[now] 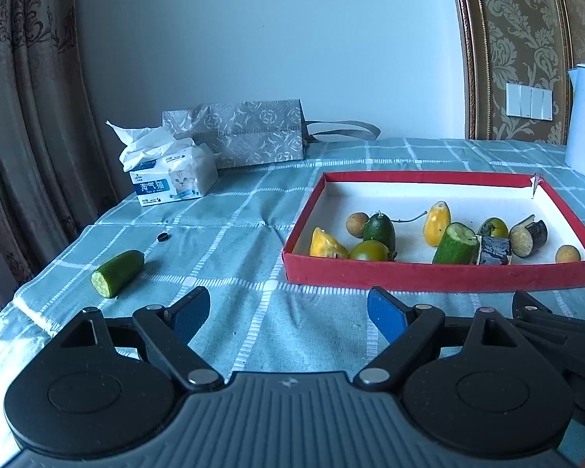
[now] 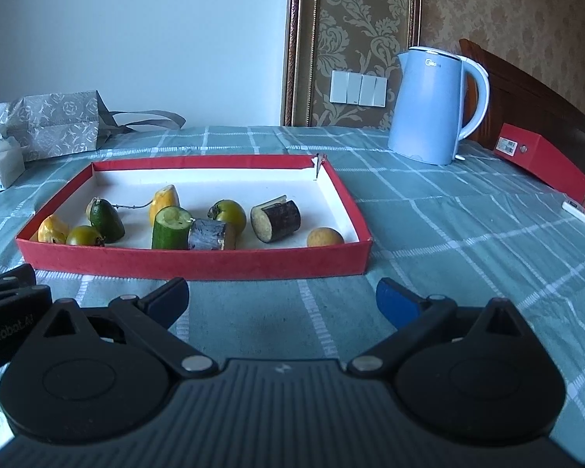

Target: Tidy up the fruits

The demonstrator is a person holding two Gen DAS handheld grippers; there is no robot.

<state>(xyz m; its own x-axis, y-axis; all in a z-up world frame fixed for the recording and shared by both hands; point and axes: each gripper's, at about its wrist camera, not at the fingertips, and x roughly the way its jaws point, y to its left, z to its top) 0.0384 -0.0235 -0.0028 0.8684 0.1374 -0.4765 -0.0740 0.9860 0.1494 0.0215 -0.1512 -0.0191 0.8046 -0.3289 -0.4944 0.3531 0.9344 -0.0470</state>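
Observation:
A shallow red tray [image 1: 440,275] [image 2: 199,263] with a white floor lies on the checked cloth and holds several pieces: yellow wedges, green fruits, a cut cucumber piece [image 1: 454,243] [image 2: 171,228], two eggplant chunks and small round brown fruits. One more cucumber piece [image 1: 117,273] lies loose on the cloth, left of the tray. My left gripper [image 1: 288,312] hovers open and empty short of the tray's near left corner. My right gripper [image 2: 282,298] is open and empty too, just before the tray's front wall.
A tissue pack [image 1: 173,177] and a patterned grey bag [image 1: 249,132] sit at the back left. A pale blue kettle [image 2: 429,105] stands at the back right, with a red box [image 2: 538,160] beyond it. A small dark cap [image 1: 162,237] lies on the cloth.

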